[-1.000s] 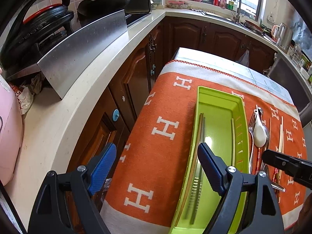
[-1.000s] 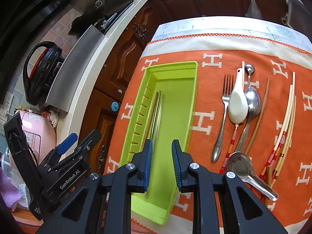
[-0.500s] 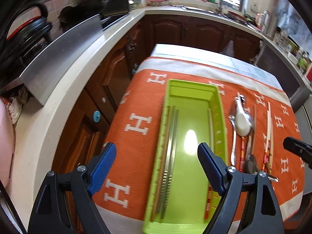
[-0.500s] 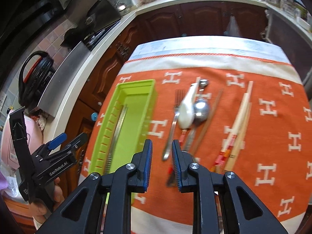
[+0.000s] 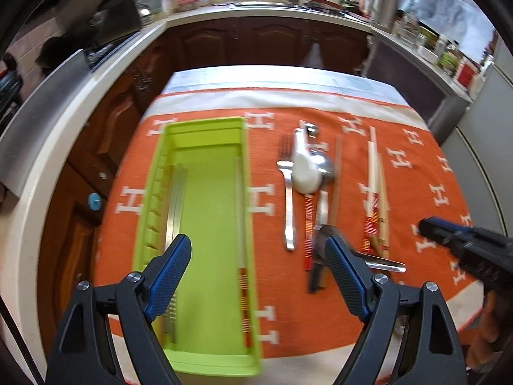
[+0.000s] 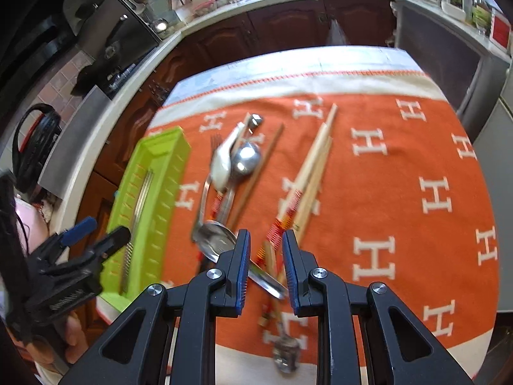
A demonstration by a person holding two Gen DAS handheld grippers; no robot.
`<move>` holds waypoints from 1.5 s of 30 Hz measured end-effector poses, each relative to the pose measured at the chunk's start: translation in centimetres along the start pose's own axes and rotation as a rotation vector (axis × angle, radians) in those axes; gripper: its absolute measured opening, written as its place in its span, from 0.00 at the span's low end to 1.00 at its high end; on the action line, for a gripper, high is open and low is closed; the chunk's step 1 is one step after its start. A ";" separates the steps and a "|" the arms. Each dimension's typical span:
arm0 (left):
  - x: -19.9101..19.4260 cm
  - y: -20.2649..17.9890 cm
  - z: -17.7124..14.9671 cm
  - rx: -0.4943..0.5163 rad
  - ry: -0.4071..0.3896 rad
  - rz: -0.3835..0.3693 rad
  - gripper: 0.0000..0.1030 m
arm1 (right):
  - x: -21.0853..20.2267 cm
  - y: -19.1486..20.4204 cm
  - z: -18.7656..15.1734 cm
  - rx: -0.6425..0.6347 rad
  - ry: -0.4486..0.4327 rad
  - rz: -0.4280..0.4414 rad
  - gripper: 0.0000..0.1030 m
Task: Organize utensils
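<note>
On the orange-clothed table point(image 5: 198, 102), green tray point(image 5: 205, 128) already holds metal chopsticks point(image 5: 174, 199) along its left wall and one striped chopstick point(image 5: 242, 256) right, sorted by kind. Loose fork point(image 5: 288, 199), spoons and wooden chopsticks point(image 6: 307, 173) lie beside it. Left tool point(image 5: 258, 258) wide open and empty above the tray; right tool point(image 6: 265, 266) narrowed, nothing gripped, over the chopstick ends, likely next pick.

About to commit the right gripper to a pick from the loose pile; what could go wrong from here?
1. The right gripper, narrowly open, hangs over crossed chopsticks and a metal spoon; it may grab several or scatter them.
2. The white ceramic spoon rests across the fork and another spoon, so nudging one could shift the rest.
3. The green tray sits at the cloth's edge; a bump from the left gripper could push it off.
</note>
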State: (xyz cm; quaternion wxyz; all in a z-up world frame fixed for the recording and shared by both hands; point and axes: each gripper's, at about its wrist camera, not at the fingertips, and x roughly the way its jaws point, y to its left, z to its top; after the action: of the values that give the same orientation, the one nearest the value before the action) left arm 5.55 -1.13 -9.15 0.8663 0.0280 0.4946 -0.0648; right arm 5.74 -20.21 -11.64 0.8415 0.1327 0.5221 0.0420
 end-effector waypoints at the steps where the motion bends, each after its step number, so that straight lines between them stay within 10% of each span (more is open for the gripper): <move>1: 0.1 -0.5 -0.1 0.004 0.007 -0.012 0.81 | 0.3 -0.1 -0.4 -0.002 0.008 0.000 0.20; 16: 3.8 -3.8 -2.6 -0.041 0.149 -0.108 0.68 | 5.0 -0.7 -5.7 -0.168 0.172 0.069 0.20; 29: 5.8 -2.9 -2.8 -0.143 0.200 -0.143 0.68 | 4.8 -1.7 -6.0 -0.172 0.109 0.077 0.06; 45: 7.9 -2.8 -1.7 -0.171 0.080 -0.131 0.48 | 3.7 -5.6 -6.1 -0.057 0.053 0.101 0.06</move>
State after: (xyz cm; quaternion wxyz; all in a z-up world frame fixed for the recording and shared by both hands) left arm 7.67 -4.34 -16.79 0.8389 -0.0757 0.5333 -0.0776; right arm 1.63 -23.68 -18.93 0.8275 0.1337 0.5356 0.1026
